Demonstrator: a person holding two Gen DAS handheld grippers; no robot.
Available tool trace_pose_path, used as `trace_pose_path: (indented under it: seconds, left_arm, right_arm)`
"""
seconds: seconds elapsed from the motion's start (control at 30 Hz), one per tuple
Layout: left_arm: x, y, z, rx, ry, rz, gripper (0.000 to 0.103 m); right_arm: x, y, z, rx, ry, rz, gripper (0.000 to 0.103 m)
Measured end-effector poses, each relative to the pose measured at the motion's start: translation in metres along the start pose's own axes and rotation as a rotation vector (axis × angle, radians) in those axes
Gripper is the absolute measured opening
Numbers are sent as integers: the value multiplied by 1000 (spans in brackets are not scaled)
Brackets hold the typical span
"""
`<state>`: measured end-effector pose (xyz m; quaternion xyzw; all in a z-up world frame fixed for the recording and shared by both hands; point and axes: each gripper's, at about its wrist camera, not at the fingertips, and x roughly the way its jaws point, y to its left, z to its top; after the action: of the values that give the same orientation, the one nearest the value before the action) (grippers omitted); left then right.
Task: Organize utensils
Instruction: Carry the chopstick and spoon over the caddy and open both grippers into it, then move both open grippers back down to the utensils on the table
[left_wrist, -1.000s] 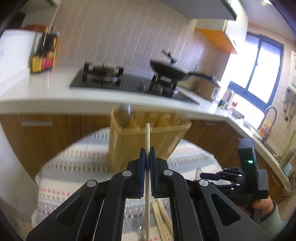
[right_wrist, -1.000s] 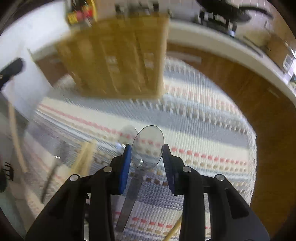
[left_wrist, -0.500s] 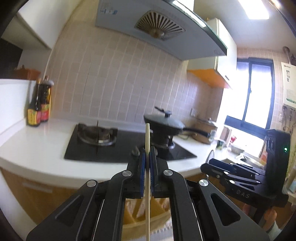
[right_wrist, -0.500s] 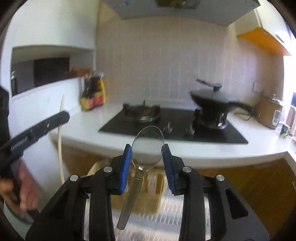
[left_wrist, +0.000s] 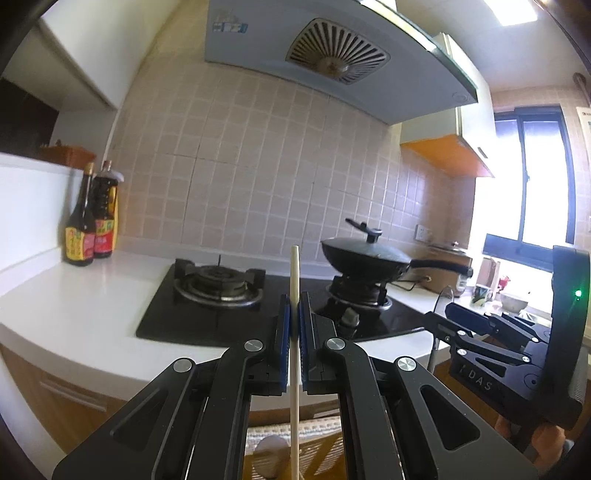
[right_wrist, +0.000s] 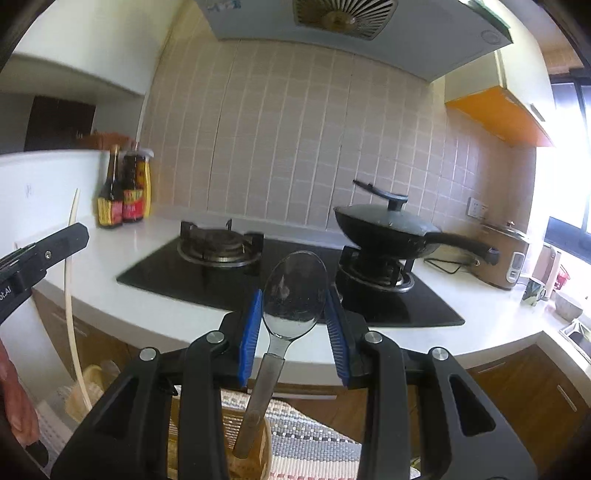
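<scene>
My left gripper (left_wrist: 294, 317) is shut on a pale wooden chopstick (left_wrist: 294, 350), held upright; the stick's lower end hangs over a woven utensil basket (left_wrist: 325, 450) at the bottom of the left wrist view. My right gripper (right_wrist: 294, 314) is shut on a metal spoon (right_wrist: 291, 295) by its bowl, handle hanging down toward the basket (right_wrist: 255, 443). Each gripper shows in the other's view: the right one (left_wrist: 491, 350) at the right, the left one (right_wrist: 40, 254) at the left with the chopstick (right_wrist: 70, 295).
A white counter (left_wrist: 74, 310) carries a black gas hob (left_wrist: 221, 295), a lidded black pan (left_wrist: 365, 258), two sauce bottles (left_wrist: 90, 229) and a rice cooker (right_wrist: 506, 258). A striped cloth (right_wrist: 306, 439) lies under the basket. Wooden cabinets (right_wrist: 524, 391) stand below the counter.
Both grippers have tilted up from the table and basket to face the stove and wall, still holding the chopstick and the spoon. The basket has dropped to the bottom edge of both views.
</scene>
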<state>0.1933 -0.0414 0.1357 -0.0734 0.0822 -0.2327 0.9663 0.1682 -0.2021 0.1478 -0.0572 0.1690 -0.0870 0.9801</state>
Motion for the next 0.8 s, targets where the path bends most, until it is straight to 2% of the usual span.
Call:
trace_pose_path:
  seconds: [0.1, 0.27, 0.33, 0.53, 0.63, 0.7, 0.77, 0.8]
  left_arm:
    - [5, -1, -14, 22, -1, 37, 2]
    - [10, 1, -30, 33, 6, 57, 2]
    - [10, 4, -33, 27, 19, 50, 3]
    - [1, 14, -39, -25, 54, 15, 5]
    - [-6, 14, -39, -29, 70, 8, 13]
    - [-13, 12, -37, -29, 82, -8, 34]
    - [-24, 11, -36, -35, 84, -18, 43]
    - [-29, 11, -35, -38, 84, -22, 43]
  right_arm:
    - [10, 2, -11, -1, 28, -10, 31]
    - [13, 3, -21, 4, 46, 9, 32]
    - [13, 3, -24, 11, 61, 15, 32]
    - [7, -7, -29, 78, 142, 109, 34]
    - [-2, -12, -30, 108, 177, 167, 36]
    - [-8, -14, -30, 129, 202, 216, 49]
    - [-18, -16, -31, 137, 205, 230, 53]
    - [-23, -16, -31, 135, 206, 227, 53]
